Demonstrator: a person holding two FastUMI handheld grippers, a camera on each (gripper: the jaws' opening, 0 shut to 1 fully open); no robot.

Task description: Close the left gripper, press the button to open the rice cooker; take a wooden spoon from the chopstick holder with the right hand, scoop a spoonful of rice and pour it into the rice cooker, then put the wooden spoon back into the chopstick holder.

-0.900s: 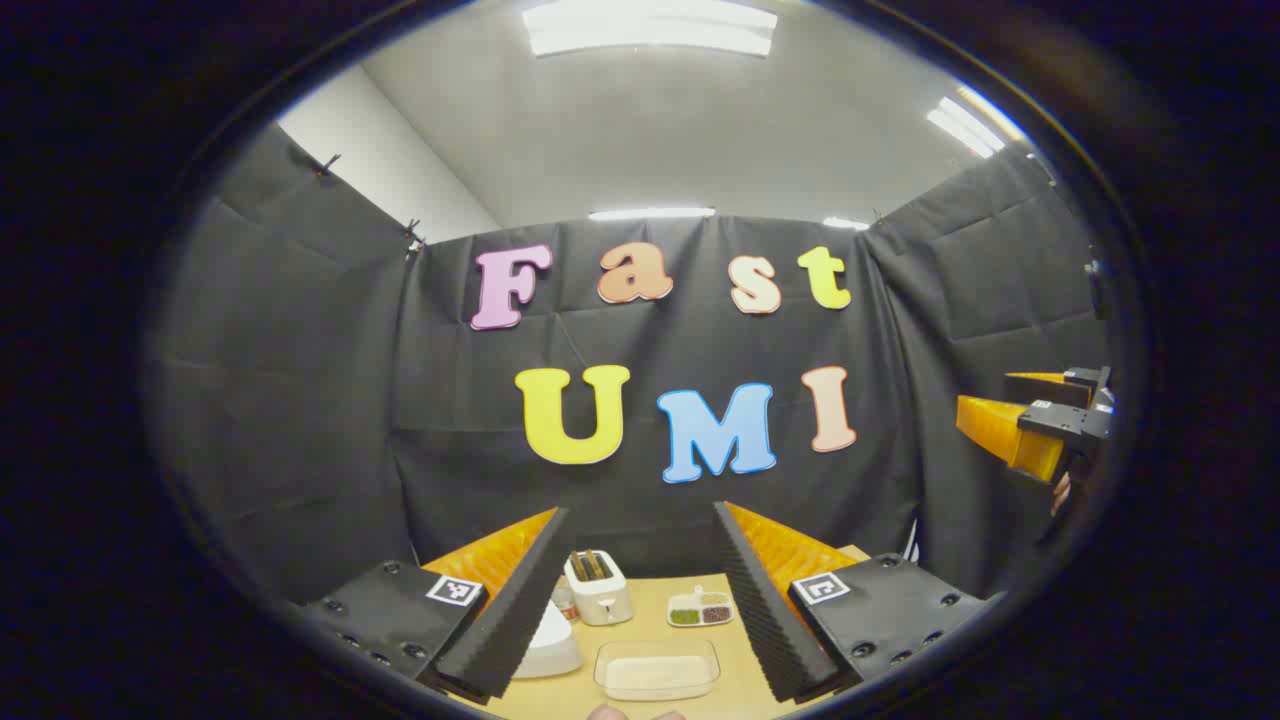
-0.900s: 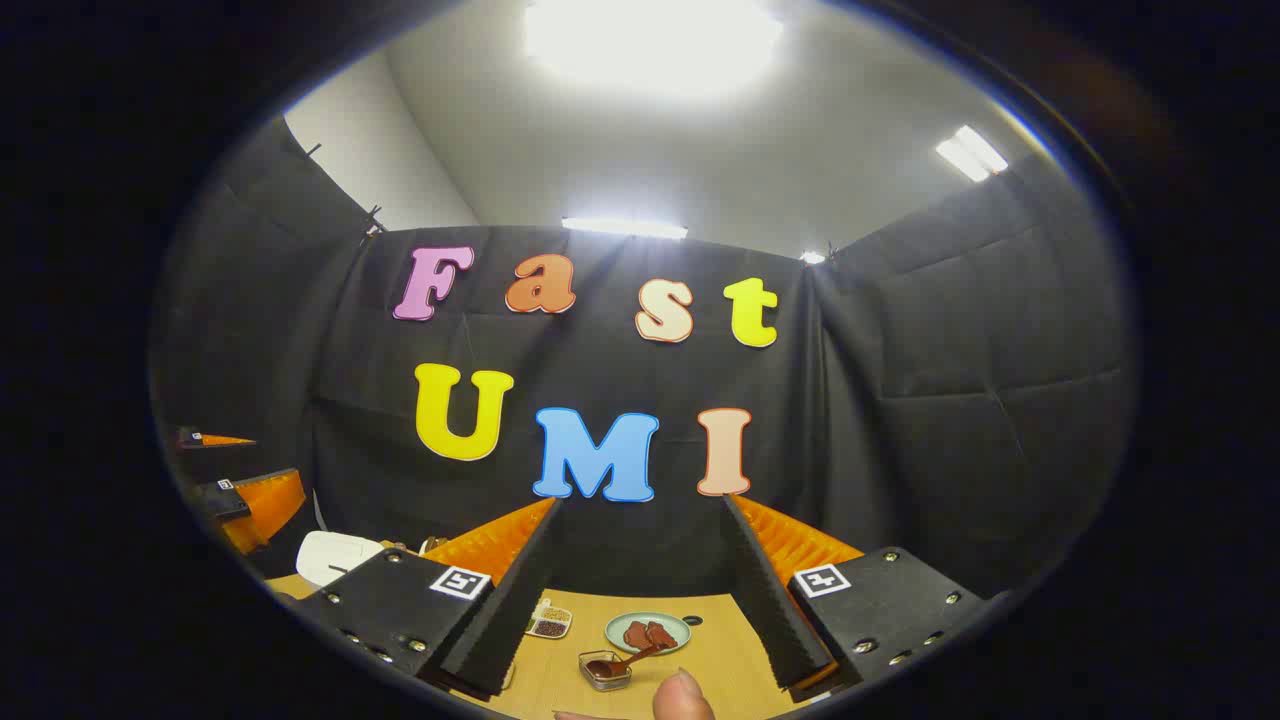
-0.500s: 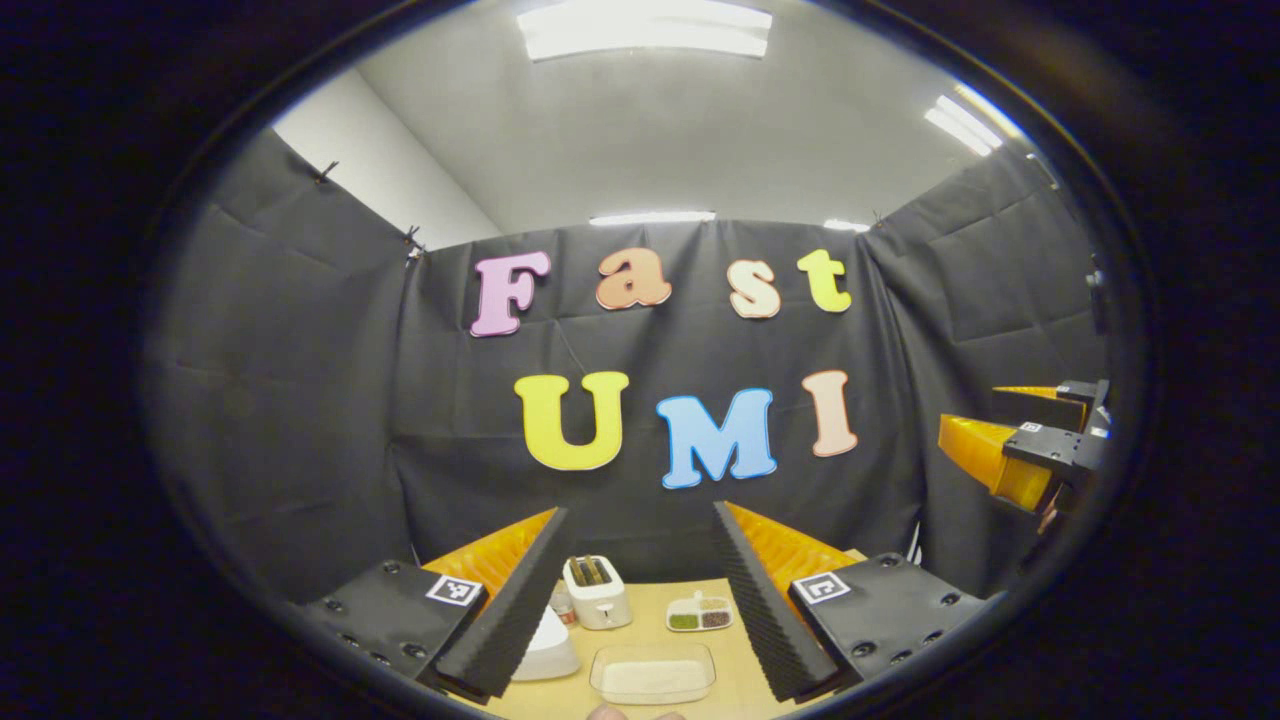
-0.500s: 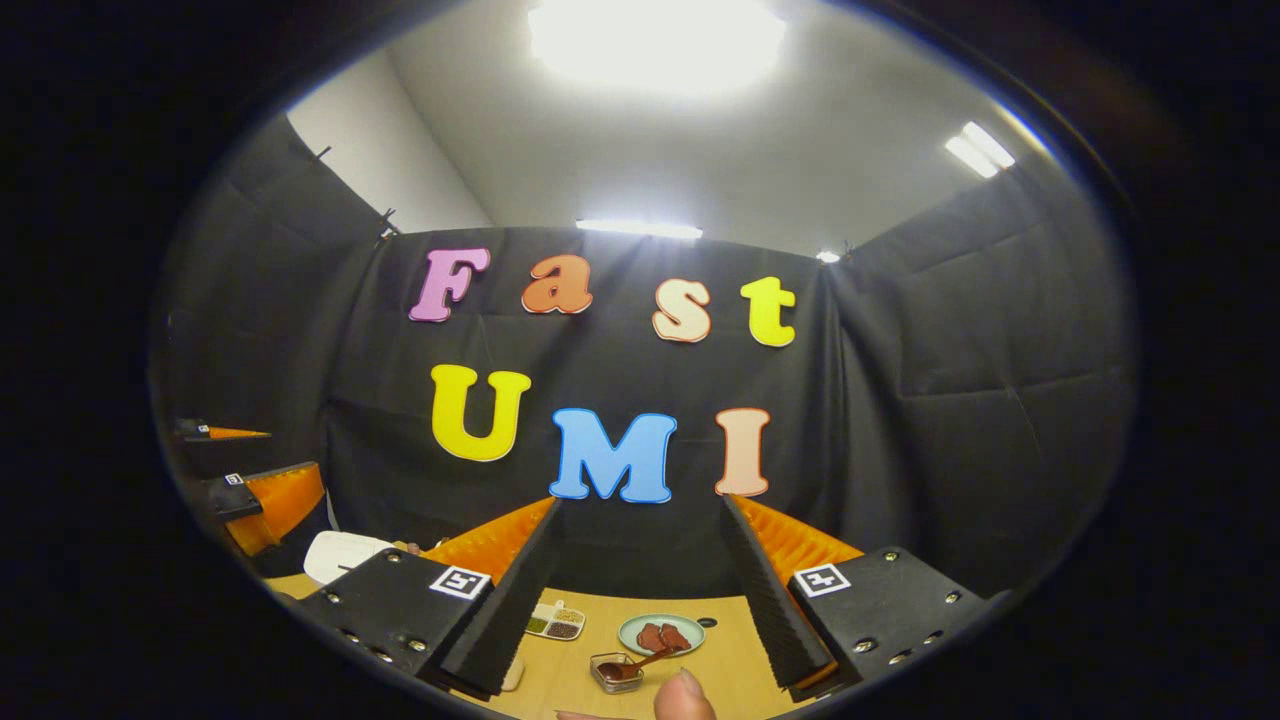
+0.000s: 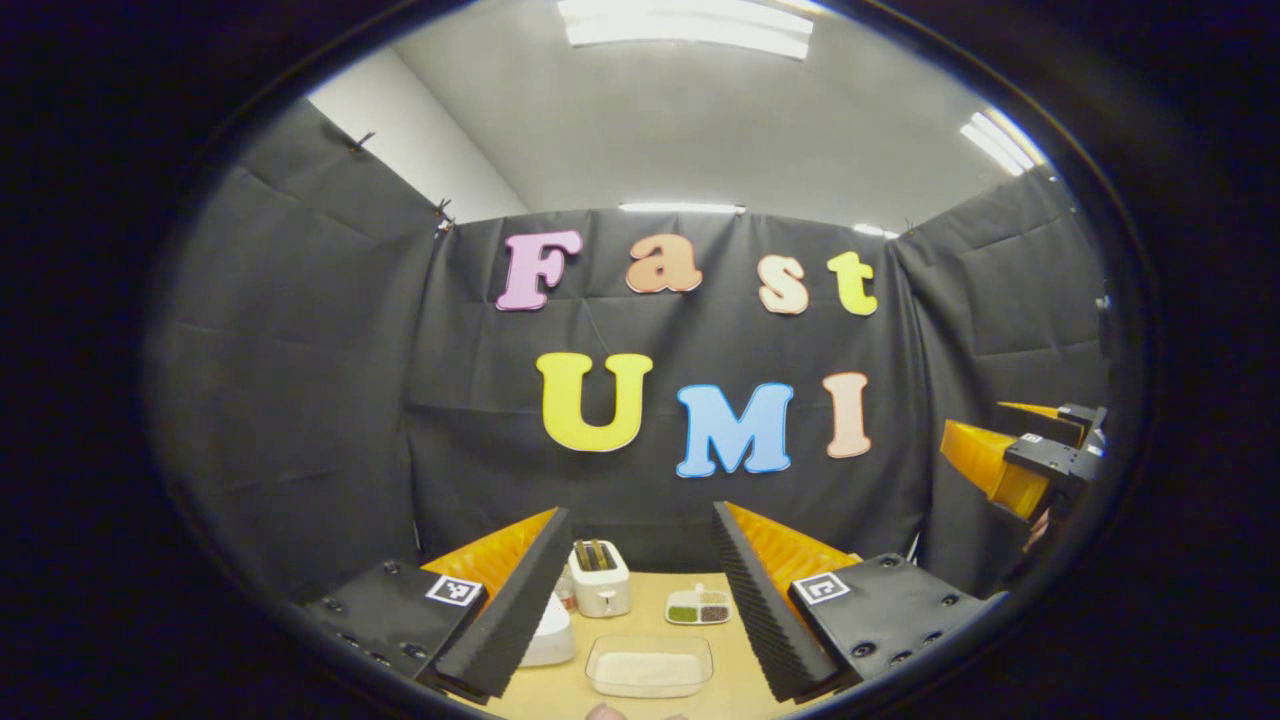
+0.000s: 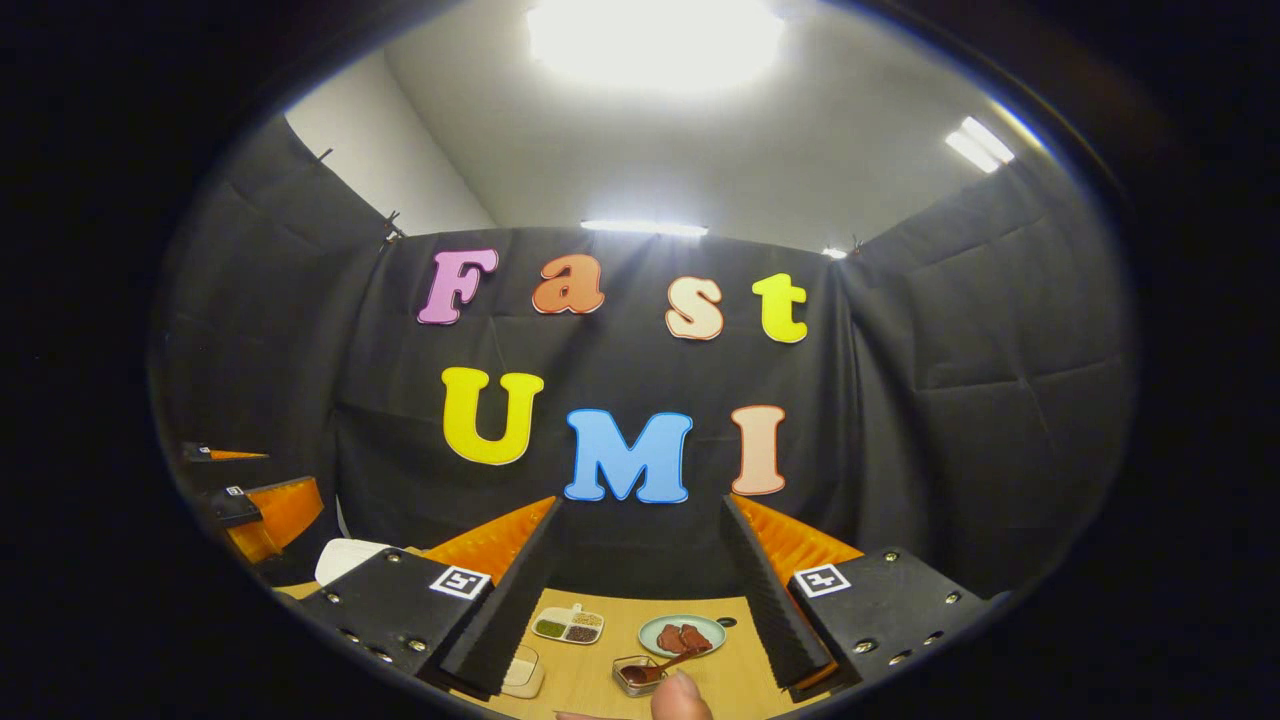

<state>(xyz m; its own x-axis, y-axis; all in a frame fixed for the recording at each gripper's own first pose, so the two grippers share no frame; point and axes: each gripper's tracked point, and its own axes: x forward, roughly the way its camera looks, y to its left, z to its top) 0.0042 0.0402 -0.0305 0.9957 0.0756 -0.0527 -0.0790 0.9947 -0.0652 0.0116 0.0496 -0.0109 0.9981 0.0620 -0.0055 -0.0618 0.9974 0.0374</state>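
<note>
Both the left gripper (image 5: 640, 590) and right gripper (image 6: 640, 585) gape wide and empty, so the opening step seems pending: narrow the left, then press the white rice cooker (image 5: 548, 632) at lower left.

1. A white toaster (image 5: 599, 579) stands at the far side of the table (image 5: 650, 610).
2. Just beside it, to the right, lies a small divided dish (image 5: 698, 608) with green and dark fillings.
3. A green plate (image 6: 683, 634) carries reddish-brown pieces.
4. Near this plate is a small clear box (image 6: 640, 675) with something dark inside.
5. Ceiling lamps (image 5: 690, 22) are on.
</note>
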